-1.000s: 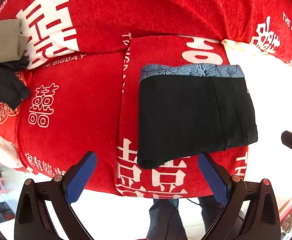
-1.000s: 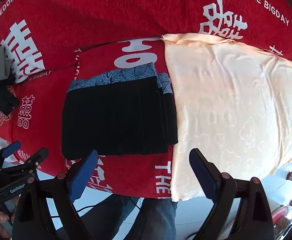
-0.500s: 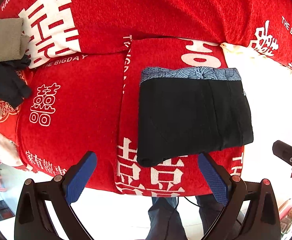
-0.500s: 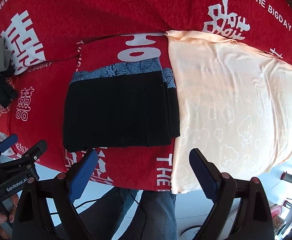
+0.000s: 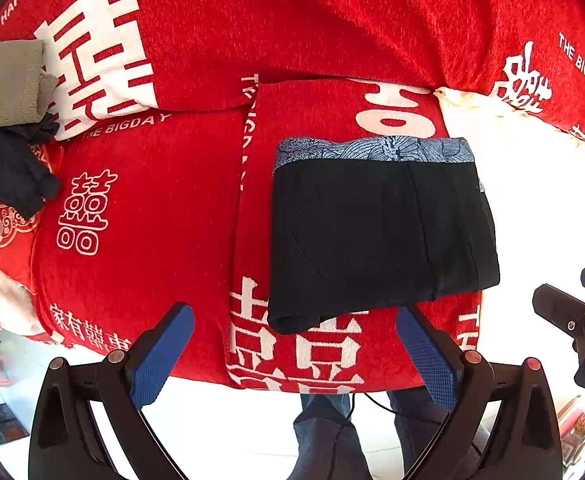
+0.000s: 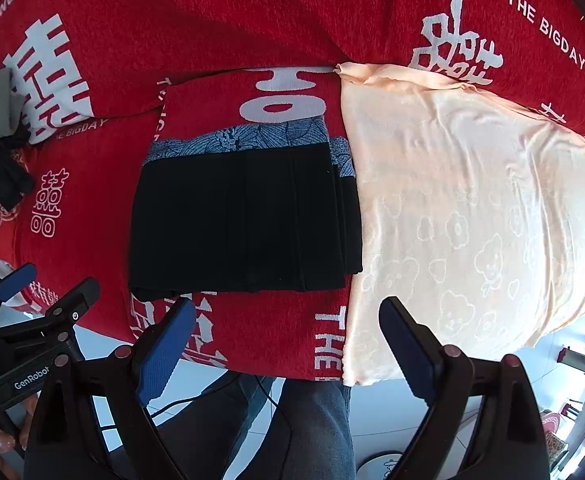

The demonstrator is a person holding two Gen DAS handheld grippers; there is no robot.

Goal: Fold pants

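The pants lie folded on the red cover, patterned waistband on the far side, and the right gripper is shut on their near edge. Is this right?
Not quite. The right gripper is open and holds nothing, as the right wrist view shows. The pants do lie folded on the red cover, waistband on the far side.

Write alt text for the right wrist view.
Folded black pants with a blue patterned waistband lie flat on a red blanket, beside a peach cloth. The right gripper is open below them, empty; the left gripper shows at lower left.
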